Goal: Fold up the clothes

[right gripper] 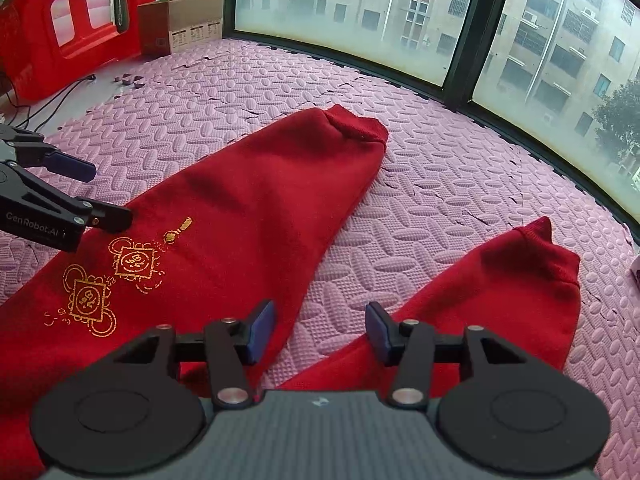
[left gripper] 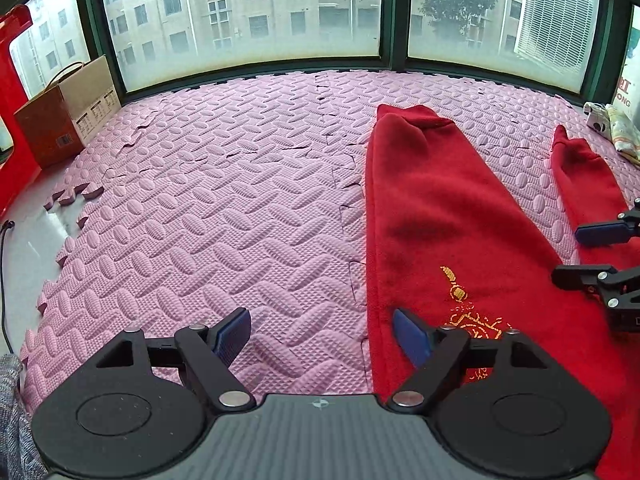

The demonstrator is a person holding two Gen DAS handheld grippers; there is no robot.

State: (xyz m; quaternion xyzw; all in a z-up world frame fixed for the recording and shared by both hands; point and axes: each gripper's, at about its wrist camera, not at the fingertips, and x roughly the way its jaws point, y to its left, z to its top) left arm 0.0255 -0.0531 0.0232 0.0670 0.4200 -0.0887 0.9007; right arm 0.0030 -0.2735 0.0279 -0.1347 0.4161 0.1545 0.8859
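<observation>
The red trousers (right gripper: 248, 200) lie spread on the pink foam mat (left gripper: 220, 200), legs reaching toward the upper frame, and both tongs — left (left gripper: 322, 334) and right (right gripper: 320, 330) — hang released and empty, so each should pinch a waist edge evenly before lifting.

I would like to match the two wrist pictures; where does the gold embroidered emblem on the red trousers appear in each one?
Left wrist view: the gold emblem sits low and right of centre, partly hidden behind the left gripper.
Right wrist view: the gold emblem lies at lower left, fully visible, below the left gripper's tips.
Shared landmark: the cardboard box by the window, at far left in the left view, upper left in the right view.
</observation>
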